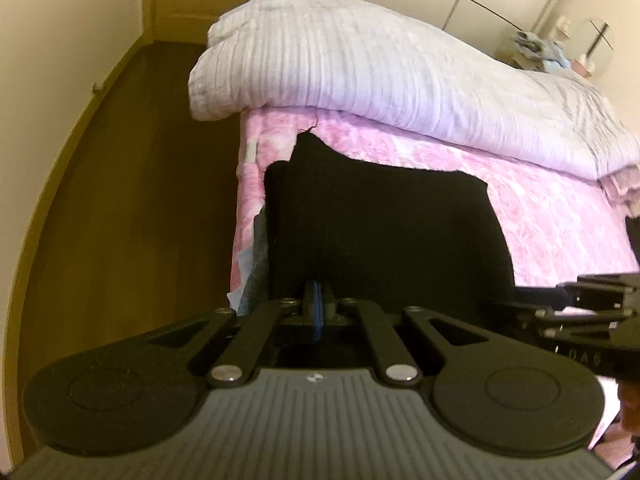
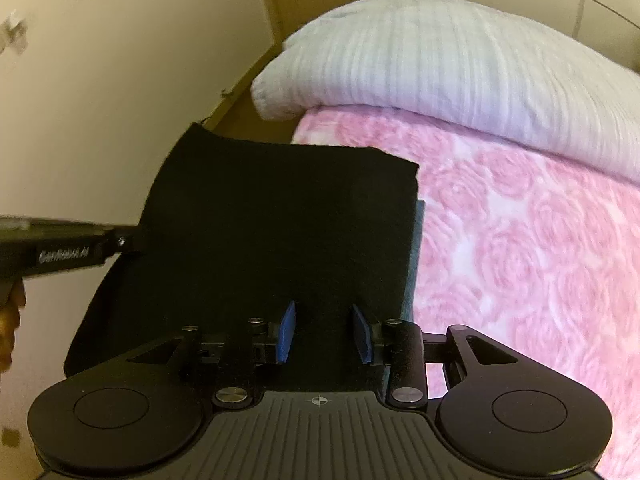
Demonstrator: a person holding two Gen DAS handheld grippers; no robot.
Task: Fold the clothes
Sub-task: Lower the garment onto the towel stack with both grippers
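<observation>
A black garment [image 2: 280,216] lies folded in a rough rectangle at the left edge of the bed; it also fills the middle of the left wrist view [image 1: 380,224]. My left gripper [image 1: 318,300] is shut, its blue pads pressed together on the garment's near edge. It enters the right wrist view from the left, with its tip [image 2: 134,240] at the garment's left side. My right gripper [image 2: 325,332] is open over the garment's near right part. Its blue pads [image 2: 288,332] stand apart with black fabric showing between them. A grey-blue cloth [image 2: 416,256] peeks out from under the garment.
The bed carries a pink rose-patterned blanket [image 2: 520,240], with a pale striped duvet [image 2: 460,60] piled behind. A dark wood floor [image 1: 140,200] and a cream wall [image 1: 60,60] lie left of the bed. A person's hand [image 2: 10,320] holds the left gripper.
</observation>
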